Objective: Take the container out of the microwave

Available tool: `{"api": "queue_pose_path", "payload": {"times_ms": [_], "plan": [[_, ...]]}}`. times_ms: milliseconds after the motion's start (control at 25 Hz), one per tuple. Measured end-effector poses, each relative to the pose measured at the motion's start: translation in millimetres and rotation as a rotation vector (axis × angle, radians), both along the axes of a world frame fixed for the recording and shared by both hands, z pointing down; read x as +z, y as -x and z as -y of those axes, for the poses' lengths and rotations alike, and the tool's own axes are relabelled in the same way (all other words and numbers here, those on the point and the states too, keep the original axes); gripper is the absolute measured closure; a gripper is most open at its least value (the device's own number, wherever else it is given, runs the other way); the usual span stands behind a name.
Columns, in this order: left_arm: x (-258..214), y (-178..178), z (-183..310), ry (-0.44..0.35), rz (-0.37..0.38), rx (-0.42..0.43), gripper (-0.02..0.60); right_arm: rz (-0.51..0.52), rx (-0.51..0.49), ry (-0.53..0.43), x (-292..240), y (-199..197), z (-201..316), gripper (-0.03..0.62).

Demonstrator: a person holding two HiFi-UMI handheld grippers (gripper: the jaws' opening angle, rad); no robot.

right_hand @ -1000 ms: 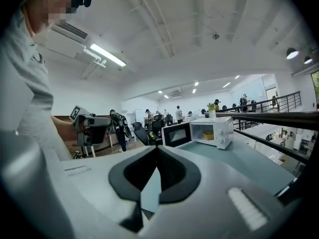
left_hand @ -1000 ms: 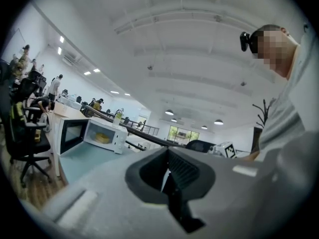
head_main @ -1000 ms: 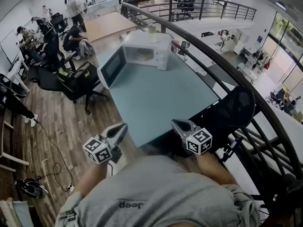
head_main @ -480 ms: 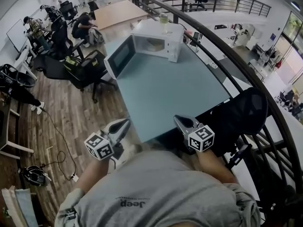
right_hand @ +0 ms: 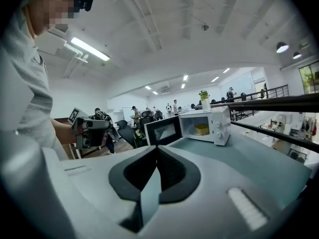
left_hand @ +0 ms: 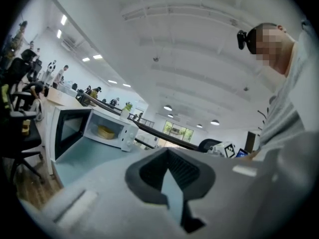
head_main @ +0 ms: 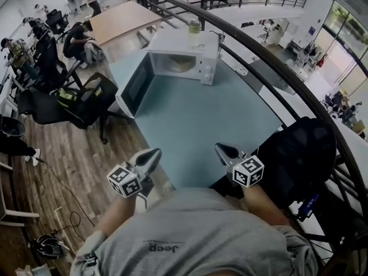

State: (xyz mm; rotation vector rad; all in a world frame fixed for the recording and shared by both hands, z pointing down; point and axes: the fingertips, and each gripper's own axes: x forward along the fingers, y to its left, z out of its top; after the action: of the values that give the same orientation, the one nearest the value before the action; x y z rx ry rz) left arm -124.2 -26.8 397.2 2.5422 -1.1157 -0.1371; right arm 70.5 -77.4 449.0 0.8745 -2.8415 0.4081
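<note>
I hold the left hand-held gripper (head_main: 150,154) and the right hand-held gripper (head_main: 222,150) by the near edge of the surface (head_main: 201,119) — jaws closed, nothing between them. The container (head_main: 180,64) sits inside the microwave (head_main: 172,40), door (head_main: 133,84) open — well apart from both.

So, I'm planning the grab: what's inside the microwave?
A yellowish container sits inside the microwave, whose door stands open. What the container holds cannot be seen, nor can the cavity floor beneath it.
</note>
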Motion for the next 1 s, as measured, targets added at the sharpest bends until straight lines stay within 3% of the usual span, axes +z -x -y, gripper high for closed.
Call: {"api": "queue_pose_path", "payload": {"times_ms": [280,480,800,1000], "plan": [[11.2,63.9,137.6,0.024,0.01,0.158,0.562,-0.041,0.137,0.025,-1.1,59.4,123.4,0.588],[20.9,90.1,198.3,0.026,-0.025,0.225,0.561,-0.084,0.182,0.036,-3.3,94.2,191.4,0.588],[36.7,96.2,265.2,-0.011,-0.033,0.231,0.563,-0.138,0.166,-0.024,-12.3,113.0,277.0,0.588],[55.4,72.7,300.1,-0.037,0.037,0.19,0.561,-0.167,0.063,-0.053,6.9,111.3,324.4,0.588]]}}
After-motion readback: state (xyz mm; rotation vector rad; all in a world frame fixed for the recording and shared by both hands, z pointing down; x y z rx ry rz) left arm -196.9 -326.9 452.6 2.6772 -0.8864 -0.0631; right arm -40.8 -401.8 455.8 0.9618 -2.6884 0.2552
